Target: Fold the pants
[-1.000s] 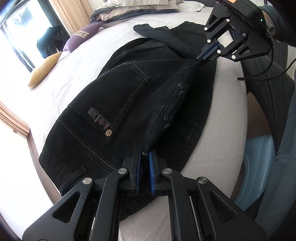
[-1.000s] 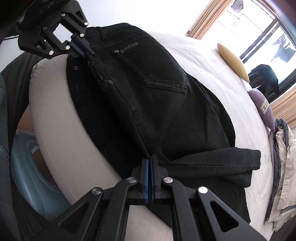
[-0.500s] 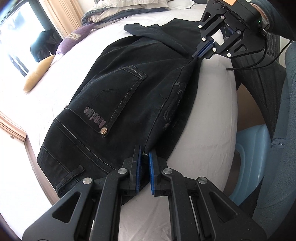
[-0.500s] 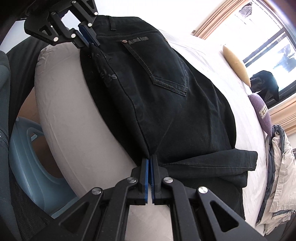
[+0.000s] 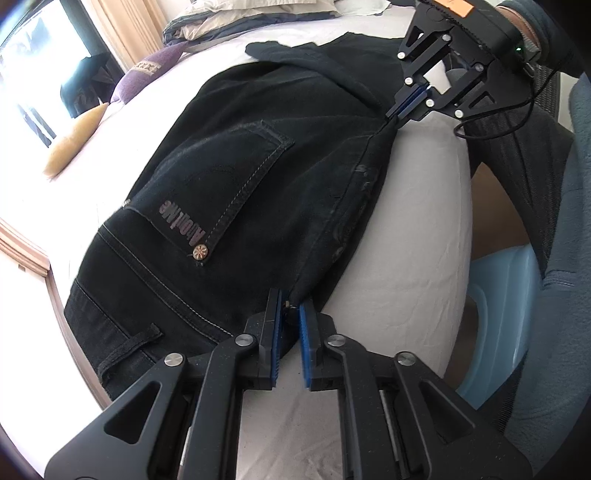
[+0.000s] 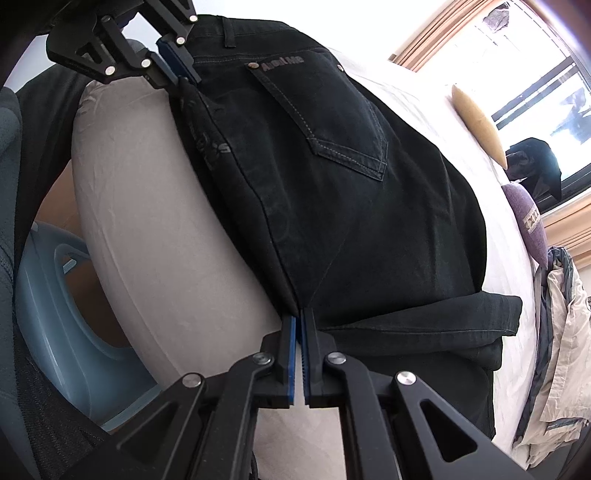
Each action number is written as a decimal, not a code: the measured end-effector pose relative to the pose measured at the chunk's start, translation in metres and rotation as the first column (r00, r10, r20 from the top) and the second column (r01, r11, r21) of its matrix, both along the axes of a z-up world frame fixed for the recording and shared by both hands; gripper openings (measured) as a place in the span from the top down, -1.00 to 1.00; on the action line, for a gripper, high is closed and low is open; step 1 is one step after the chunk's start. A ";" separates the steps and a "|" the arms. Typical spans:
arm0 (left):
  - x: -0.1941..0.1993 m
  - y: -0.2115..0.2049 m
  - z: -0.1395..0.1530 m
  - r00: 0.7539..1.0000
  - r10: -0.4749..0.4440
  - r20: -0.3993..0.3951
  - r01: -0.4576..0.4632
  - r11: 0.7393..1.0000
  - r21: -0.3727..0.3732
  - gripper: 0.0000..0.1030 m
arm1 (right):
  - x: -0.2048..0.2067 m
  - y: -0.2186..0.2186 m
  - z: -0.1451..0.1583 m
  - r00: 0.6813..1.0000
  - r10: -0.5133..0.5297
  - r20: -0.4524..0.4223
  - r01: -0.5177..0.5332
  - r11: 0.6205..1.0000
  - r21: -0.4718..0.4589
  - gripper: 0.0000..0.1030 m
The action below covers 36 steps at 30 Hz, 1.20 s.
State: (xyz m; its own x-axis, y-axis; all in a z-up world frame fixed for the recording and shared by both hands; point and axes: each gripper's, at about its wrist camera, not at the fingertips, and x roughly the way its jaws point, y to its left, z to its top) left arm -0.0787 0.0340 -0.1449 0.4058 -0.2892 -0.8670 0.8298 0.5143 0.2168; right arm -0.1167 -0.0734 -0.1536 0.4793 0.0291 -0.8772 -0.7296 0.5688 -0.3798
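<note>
A bedroom in a home is shown: a white-sheeted bed [image 5: 413, 206], cushions [image 5: 72, 142], a curtained window [image 6: 532, 70], and what is probably piled bedding [image 5: 236, 22].

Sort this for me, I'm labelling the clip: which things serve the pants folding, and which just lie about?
In the job: black pants, left tool, right tool, white bed beneath.
Lying about: yellow cushion, purple pillow, beige clothes pile, blue tub.
</note>
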 end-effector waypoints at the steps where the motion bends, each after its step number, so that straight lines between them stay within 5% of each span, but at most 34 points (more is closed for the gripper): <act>1: 0.003 0.002 -0.002 1.000 0.007 -0.004 -0.007 1.000 -0.012 0.77 | 0.001 0.001 -0.003 1.000 -0.002 -0.001 0.002 1.000 -0.004 0.90; 5: 0.011 0.005 0.005 0.998 0.036 -0.050 -0.037 0.999 -0.023 0.69 | 0.006 -0.003 -0.005 0.999 -0.043 -0.001 0.043 0.999 0.033 0.85; 7: 0.013 0.006 0.012 0.996 0.052 -0.067 -0.052 0.999 0.006 0.50 | 0.008 -0.008 -0.001 0.997 -0.071 -0.014 0.072 0.995 0.069 0.76; 9: 0.010 0.009 0.025 0.995 0.054 -0.081 -0.052 0.998 0.019 0.44 | 0.010 -0.012 0.005 0.995 -0.097 -0.035 0.100 0.990 0.102 0.15; 10: 0.010 0.010 0.035 0.995 0.053 -0.085 -0.052 0.999 0.012 0.44 | 0.008 -0.015 0.011 0.994 -0.103 -0.038 0.107 0.986 0.125 0.04; 13: 0.017 0.012 0.070 0.993 0.094 -0.075 -0.100 0.992 -0.080 0.44 | 0.008 -0.025 0.033 0.990 -0.129 -0.049 0.136 0.968 0.210 -0.02; 17: 0.055 -0.011 0.092 0.980 0.173 -0.096 -0.193 0.947 -0.256 0.44 | 0.035 -0.036 0.058 0.972 -0.213 -0.095 0.233 0.891 0.390 -0.02; 21: 0.088 -0.059 0.066 0.974 0.167 -0.152 -0.205 0.937 -0.283 0.44 | 0.069 -0.027 0.056 0.959 -0.235 -0.157 0.283 0.813 0.510 -0.02; 25: 0.107 -0.082 0.004 0.947 0.221 -0.233 -0.261 0.952 -0.161 0.45 | 0.094 -0.025 0.010 0.911 -0.310 -0.273 0.403 0.809 0.428 -0.02; 31: 0.103 -0.071 0.006 0.937 0.233 -0.261 -0.288 0.938 -0.194 0.44 | 0.089 -0.060 0.014 0.875 -0.414 -0.249 0.483 0.771 0.415 -0.02; 34: 0.106 -0.082 0.035 0.941 0.247 -0.233 -0.304 0.918 -0.255 0.44 | 0.087 -0.092 0.046 0.859 -0.436 -0.266 0.509 0.680 0.528 -0.05; 36: 0.118 -0.101 0.052 0.945 0.220 -0.242 -0.292 0.900 -0.322 0.44 | 0.095 -0.121 0.071 0.843 -0.471 -0.259 0.520 0.594 0.614 -0.24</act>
State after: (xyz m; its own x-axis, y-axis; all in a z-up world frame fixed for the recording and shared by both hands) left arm 0.0396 -0.0674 -0.0931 0.3402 -0.4965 -0.7986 0.6657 0.7270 -0.1684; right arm -0.0218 -0.1948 -0.0828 0.5383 0.3638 -0.7602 -0.2679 0.9291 0.2549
